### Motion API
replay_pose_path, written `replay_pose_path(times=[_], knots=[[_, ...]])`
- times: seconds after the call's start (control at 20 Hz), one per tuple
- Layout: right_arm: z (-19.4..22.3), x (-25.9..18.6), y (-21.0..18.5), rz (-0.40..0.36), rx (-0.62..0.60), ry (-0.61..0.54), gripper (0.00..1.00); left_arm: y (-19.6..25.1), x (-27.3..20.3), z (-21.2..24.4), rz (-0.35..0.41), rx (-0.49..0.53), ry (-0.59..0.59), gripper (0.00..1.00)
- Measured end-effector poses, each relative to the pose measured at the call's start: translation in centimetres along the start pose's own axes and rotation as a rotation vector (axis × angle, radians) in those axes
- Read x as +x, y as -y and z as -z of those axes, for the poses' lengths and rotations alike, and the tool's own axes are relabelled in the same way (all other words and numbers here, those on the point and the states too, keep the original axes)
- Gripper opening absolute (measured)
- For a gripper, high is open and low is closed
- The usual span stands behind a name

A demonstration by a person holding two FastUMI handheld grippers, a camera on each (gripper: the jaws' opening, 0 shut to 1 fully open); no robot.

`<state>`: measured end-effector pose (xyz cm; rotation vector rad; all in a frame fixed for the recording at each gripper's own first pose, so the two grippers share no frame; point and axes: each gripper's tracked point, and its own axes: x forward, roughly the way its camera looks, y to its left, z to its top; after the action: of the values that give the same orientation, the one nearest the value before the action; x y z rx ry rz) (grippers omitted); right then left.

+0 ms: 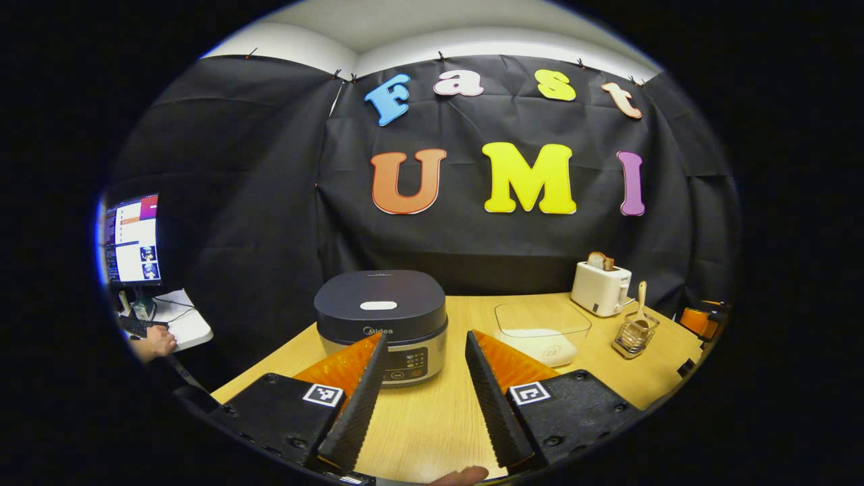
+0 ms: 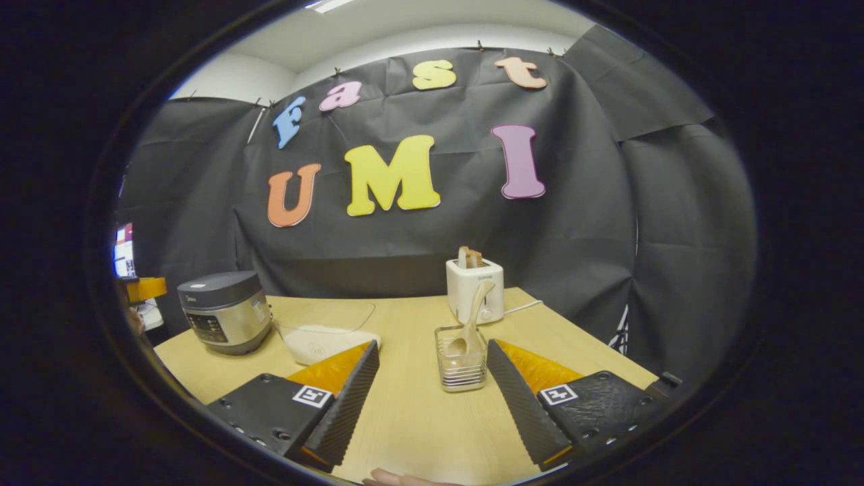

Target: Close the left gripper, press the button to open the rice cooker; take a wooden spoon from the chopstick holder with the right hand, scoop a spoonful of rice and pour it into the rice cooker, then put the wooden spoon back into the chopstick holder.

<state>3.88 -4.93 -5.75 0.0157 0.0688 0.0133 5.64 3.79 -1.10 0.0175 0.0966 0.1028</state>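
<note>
Sitting just beyond left gripper [image 1: 422, 398]: closed rice cooker [image 1: 381, 324].

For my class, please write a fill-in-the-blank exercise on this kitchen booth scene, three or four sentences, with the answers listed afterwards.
1. The lid of the rice cooker is ____.
2. The wooden spoon stands in the ____.
3. The slice of bread sticks out of the ____.
4. The fingers of the left hand-held gripper are ____, with nothing between them.

Missing words: closed; chopstick holder; toaster; open
</note>
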Motion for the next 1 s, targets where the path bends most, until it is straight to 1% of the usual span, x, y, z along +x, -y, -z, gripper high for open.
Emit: replay_pose_path(times=[0.05, 0.1, 0.15, 0.2, 0.25, 0.35, 0.4, 0.45, 0.5, 0.6, 0.8, 0.9, 0.95, 1.0], knots=[[0.1, 0.1, 0.0, -0.002, -0.004, 0.002, 0.95, -0.5, 0.7, -0.3, -0.008, 0.020, -0.007, 0.63], [0.2, 0.3, -0.2, -0.006, -0.012, 0.000, 0.92, -0.6, 1.3, -0.8, -0.003, 0.028, -0.014, 0.48], [0.5, 0.5, -0.5, -0.015, -0.022, -0.004, 0.92, -0.8, 2.0, -1.1, -0.003, 0.028, -0.028, 0.39], [0.7, 0.6, -0.6, -0.022, -0.029, -0.004, 0.95, -1.5, 2.8, -1.3, -0.014, 0.028, -0.043, 0.32], [0.7, 0.7, -0.7, -0.022, -0.035, -0.003, 0.96, -1.9, 3.6, -1.8, -0.020, 0.028, -0.056, 0.20], [1.3, 0.8, -0.5, -0.022, -0.033, -0.016, 0.96, -2.9, 5.2, -2.8, -0.037, 0.004, -0.081, 0.12], [1.7, 0.8, -0.6, -0.033, -0.024, -0.029, 0.92, -3.3, 6.2, -3.0, -0.039, -0.013, -0.099, 0.08], [1.9, 0.8, -0.7, -0.043, -0.013, -0.041, 0.95, -3.4, 7.1, -3.3, -0.031, -0.032, -0.121, 0.03], [2.0, 0.7, -0.7, -0.047, -0.003, -0.048, 0.95, -3.6, 8.2, -3.2, -0.021, -0.048, -0.151, 0.03], [1.7, 0.3, -0.6, -0.044, -0.003, -0.045, 0.95, -4.1, 10.3, -2.7, -0.030, -0.052, -0.207, 0.03], [1.0, -0.3, -1.4, -0.058, -0.034, -0.014, 0.95, -4.7, 12.9, 0.0, -0.050, -0.059, -0.326, 0.03], [1.1, -0.5, -1.6, -0.063, -0.055, -0.012, 0.95, -4.6, 13.2, 1.1, -0.037, -0.090, -0.360, 0.03], [1.0, -0.5, -1.6, -0.063, -0.061, -0.011, 0.95, -4.7, 13.2, 0.7, -0.027, -0.091, -0.335, 0.03], [1.0, -0.6, -1.9, -0.070, -0.062, -0.010, 0.92, -4.7, 13.2, 1.2, -0.023, -0.089, -0.351, 0.03]])
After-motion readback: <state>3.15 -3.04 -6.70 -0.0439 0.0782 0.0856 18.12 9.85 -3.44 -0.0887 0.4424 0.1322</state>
